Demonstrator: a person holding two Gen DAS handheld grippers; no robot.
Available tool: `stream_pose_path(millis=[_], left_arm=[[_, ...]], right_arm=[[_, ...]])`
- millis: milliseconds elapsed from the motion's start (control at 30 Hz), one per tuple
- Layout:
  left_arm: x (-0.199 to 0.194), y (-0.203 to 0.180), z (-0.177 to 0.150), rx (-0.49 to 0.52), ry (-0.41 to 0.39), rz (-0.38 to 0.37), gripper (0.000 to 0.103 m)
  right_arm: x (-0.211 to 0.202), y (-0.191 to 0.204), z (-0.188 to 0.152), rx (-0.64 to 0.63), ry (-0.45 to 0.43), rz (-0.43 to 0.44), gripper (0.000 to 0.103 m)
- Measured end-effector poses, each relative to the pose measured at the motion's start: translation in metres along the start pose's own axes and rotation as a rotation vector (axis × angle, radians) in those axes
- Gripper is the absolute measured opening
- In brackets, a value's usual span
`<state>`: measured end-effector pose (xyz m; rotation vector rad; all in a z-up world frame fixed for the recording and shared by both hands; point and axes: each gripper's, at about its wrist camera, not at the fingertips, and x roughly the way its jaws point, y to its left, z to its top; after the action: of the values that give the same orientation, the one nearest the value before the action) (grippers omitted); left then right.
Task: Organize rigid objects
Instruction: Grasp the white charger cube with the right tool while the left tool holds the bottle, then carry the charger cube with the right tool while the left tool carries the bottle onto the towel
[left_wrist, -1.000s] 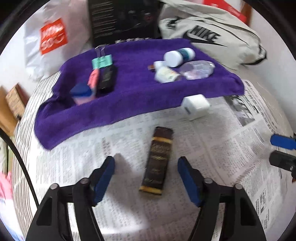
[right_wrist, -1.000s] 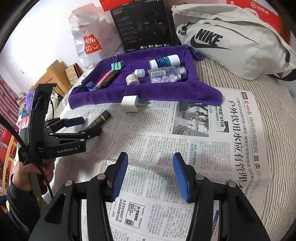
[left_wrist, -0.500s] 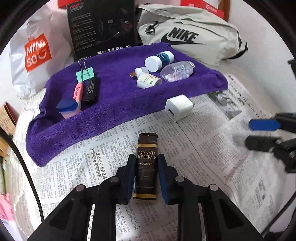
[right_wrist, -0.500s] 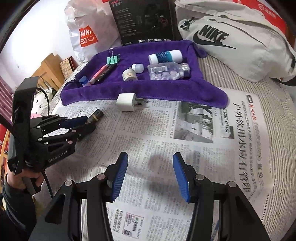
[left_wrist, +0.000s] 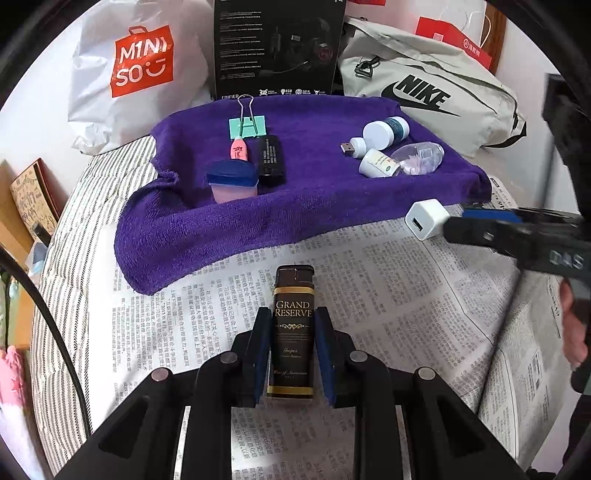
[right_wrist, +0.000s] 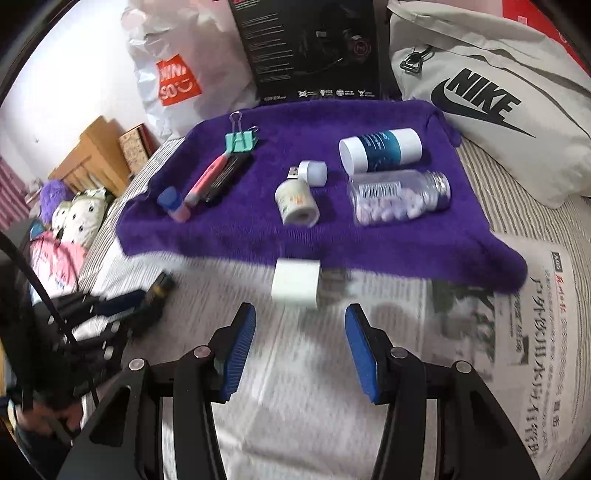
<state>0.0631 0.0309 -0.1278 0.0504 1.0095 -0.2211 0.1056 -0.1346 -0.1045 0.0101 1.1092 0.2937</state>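
1. Lighter (left_wrist: 294, 330), dark brown with the words "GRAND RESERVE", sits between the blue pads of the left gripper (left_wrist: 291, 354). Its long axis runs from 6 to 12 o'clock in the left wrist view, with the dark cap pointing to 12 o'clock, toward the purple towel (left_wrist: 295, 192).
2. The jaws of the left gripper have just been closing, and now both pads press the sides of the lighter. One second ago they stood wide and the lighter lay tilted on the newspaper (left_wrist: 388, 295), with its cap leaning toward 1 o'clock.
3. The right gripper (right_wrist: 300, 332) has its jaws moderately apart with nothing between them. The white charger cube (right_wrist: 295, 282) lies on the newspaper at 12 o'clock, just beyond the fingertips; one second ago it was well apart from them, so this gripper came nearer to it.
4. On the towel lie a green binder clip (right_wrist: 241, 142), a pink pen (right_wrist: 207, 179), a white and blue bottle (right_wrist: 380, 149) and a clear pill bottle (right_wrist: 399, 197), each of the bottles lying on its side.
5. Behind the towel, at 12 o'clock, stands a black box (left_wrist: 277, 48), and a grey bag (left_wrist: 424, 88) is at 1 o'clock.
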Motion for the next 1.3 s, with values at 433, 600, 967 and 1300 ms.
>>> stream_pose_path(millis=[433,600,967,1300], left_arm=[[-0.001,0.003,-0.006,-0.012,-0.019,-0.009,0.023],[-0.003,0.003,-0.007,-0.009,-0.030,-0.013,0.023],[-0.003,0.002,-0.007,0.001,-0.034,-0.015,0.023],[-0.004,0.001,-0.011,0.006,-0.060,-0.004,0.023]], right_arm=[[0.032,0.004,0.006,0.037,-0.046,-0.119,0.052],[0.039,0.018,0.005,-0.043,-0.074,-0.202,0.056],[0.027,0.016,-0.004,-0.071,-0.030,-0.142,0.044],[0.025,0.018,-0.015,-0.122,-0.064,-0.150,0.044]])
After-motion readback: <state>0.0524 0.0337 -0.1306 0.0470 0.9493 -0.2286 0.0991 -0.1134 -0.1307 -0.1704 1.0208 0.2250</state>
